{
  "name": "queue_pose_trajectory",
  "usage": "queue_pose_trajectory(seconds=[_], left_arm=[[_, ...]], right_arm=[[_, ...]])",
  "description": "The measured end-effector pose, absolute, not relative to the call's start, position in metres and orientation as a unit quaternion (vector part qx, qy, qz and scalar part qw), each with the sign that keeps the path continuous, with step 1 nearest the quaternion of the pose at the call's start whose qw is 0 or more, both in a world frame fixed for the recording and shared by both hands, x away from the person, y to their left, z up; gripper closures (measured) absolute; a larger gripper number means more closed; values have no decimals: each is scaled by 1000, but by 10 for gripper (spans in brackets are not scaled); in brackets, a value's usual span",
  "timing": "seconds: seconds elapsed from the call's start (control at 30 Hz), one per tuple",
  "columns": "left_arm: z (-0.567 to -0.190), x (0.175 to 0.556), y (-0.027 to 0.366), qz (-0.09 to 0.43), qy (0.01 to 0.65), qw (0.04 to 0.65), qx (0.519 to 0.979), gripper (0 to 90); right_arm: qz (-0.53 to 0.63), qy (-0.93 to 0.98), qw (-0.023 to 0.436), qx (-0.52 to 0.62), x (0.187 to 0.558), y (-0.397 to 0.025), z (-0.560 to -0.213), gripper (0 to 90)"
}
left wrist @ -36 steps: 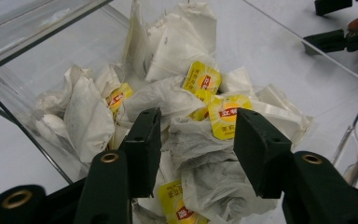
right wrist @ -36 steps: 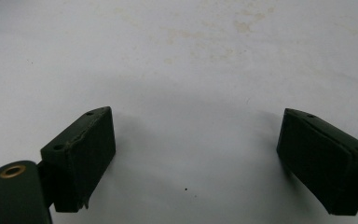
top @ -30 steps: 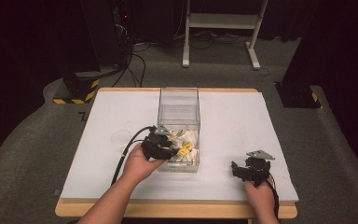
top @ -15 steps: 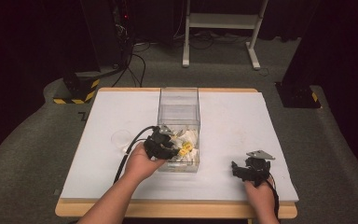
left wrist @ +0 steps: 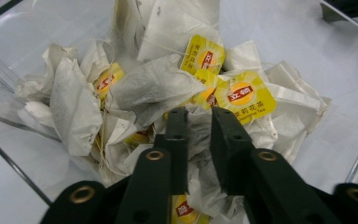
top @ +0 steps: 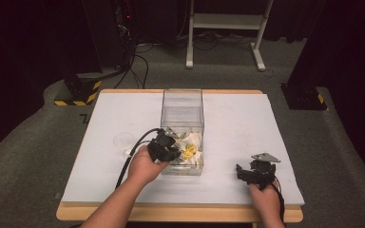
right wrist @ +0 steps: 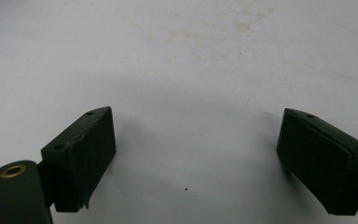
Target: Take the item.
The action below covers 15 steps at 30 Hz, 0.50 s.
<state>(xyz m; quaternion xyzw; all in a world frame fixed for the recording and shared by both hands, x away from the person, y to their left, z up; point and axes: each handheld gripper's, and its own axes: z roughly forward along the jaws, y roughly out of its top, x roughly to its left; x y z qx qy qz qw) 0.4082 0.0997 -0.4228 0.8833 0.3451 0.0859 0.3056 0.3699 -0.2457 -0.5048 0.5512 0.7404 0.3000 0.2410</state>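
A clear plastic box (top: pixel 182 93) stands mid-table with a heap of white tea bags (top: pixel 190 150) in its near end. Several carry yellow tags (left wrist: pixel 245 95). My left gripper (top: pixel 169 145) reaches into the box from the left. In the left gripper view its jaws (left wrist: pixel 198 113) are buried in the heap, drawn close together, with crumpled tea-bag paper pinched in the narrow gap. My right gripper (top: pixel 248 172) rests on the white table near the front right. Its jaws (right wrist: pixel 196 140) stand wide apart over bare tabletop.
A small clear round dish (top: pixel 123 141) sits on the white table (top: pixel 247 123) left of the box. The box's walls rise around the left gripper. Black stands, cables and a white frame are on the floor beyond the table.
The left hand has shifted slightly forward and right at the box's near end. The right hand has stayed still.
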Motion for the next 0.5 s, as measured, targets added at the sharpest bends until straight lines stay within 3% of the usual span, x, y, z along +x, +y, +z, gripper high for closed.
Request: queue_pose_trajectory(seconds=[0.2,0.5], left_arm=[[-423,406,102,90,340,310,883,892],[-420,399,108,94,340,346,869,900]], right_arm=[[300,740,241,551,370,-246,-505,117],[300,740,241,551,370,-246,-505,117]])
